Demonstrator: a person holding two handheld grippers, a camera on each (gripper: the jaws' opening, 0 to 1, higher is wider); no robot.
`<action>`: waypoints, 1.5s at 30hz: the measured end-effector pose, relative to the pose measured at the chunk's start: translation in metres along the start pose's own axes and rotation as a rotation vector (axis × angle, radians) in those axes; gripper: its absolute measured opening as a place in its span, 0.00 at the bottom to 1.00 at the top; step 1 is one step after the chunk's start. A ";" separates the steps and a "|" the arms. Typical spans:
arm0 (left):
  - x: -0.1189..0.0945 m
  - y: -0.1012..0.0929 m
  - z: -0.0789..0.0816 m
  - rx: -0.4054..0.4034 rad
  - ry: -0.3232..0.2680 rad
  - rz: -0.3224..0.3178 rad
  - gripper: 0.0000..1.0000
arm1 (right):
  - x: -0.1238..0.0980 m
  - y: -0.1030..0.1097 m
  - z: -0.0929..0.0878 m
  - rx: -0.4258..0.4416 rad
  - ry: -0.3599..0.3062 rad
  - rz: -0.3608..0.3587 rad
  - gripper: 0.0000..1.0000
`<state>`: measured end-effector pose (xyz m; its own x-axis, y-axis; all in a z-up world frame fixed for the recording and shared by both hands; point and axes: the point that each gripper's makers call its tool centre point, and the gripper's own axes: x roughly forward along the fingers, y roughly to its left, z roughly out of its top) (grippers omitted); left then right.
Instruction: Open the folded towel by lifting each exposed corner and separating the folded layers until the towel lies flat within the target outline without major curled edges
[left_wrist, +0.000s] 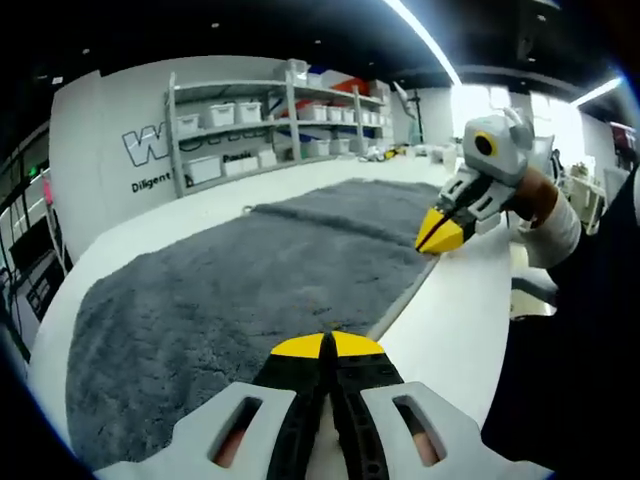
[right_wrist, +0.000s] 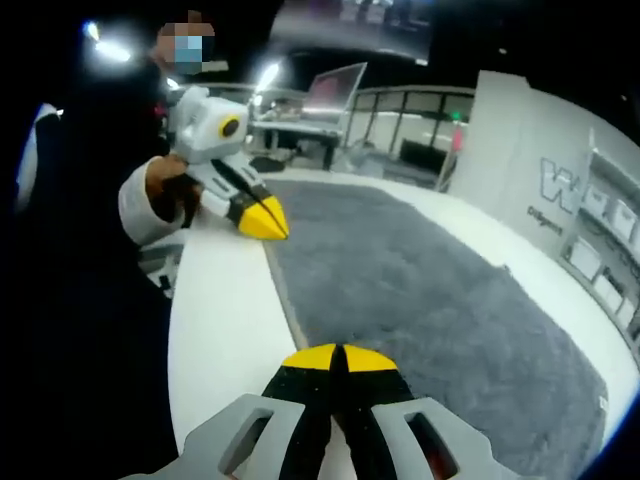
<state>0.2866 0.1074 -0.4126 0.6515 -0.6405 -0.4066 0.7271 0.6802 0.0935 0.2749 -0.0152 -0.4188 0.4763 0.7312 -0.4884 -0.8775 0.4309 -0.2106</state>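
Left gripper view: left hand-held gripper (left_wrist: 327, 343) at the bottom, yellow tips pressed together with nothing between them, poised over the near edge of the grey towel (left_wrist: 250, 300). Towel spread open across the white counter (left_wrist: 455, 320), one long edge running close to the counter's near side, a low ridge or fold line crossing its far part. Right hand-held gripper (left_wrist: 437, 236) coming in from the right, yellow tips together at the towel's edge, whether touching it or pinching any cloth cannot be told; held by a hand (left_wrist: 535, 195) with a white cuff. Beyond the counter, grey shelves (left_wrist: 275, 125) with white bins against a white wall bearing dark lettering; bright strip lights overhead.

Right gripper view: right hand-held gripper (right_wrist: 340, 356) at the bottom, tips closed and empty, over bare counter (right_wrist: 220, 310) just beside the towel's edge. Towel (right_wrist: 430, 300) lying flat, reaching away to the right. Left hand-held gripper (right_wrist: 262, 222) at upper left, tips shut at the towel's corner, gripped by a hand (right_wrist: 170, 195) in a white cuff; dark clothing along the left. Desks and a railing in the background; part of the lettered wall at far right.
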 end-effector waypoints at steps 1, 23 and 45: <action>0.000 0.001 0.000 -0.003 -0.003 -0.003 0.01 | 0.000 0.000 0.000 -0.003 -0.002 0.004 0.00; -0.076 0.111 -0.031 -0.109 0.061 0.289 0.01 | -0.112 -0.110 -0.077 0.187 0.145 -0.367 0.00; -0.106 0.143 -0.062 -0.136 0.150 0.387 0.01 | -0.176 -0.136 -0.137 0.308 0.268 -0.528 0.00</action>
<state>0.3080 0.2943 -0.4131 0.8243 -0.2768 -0.4939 0.3938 0.9071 0.1489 0.3025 -0.2747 -0.4205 0.7720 0.2414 -0.5880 -0.4553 0.8555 -0.2465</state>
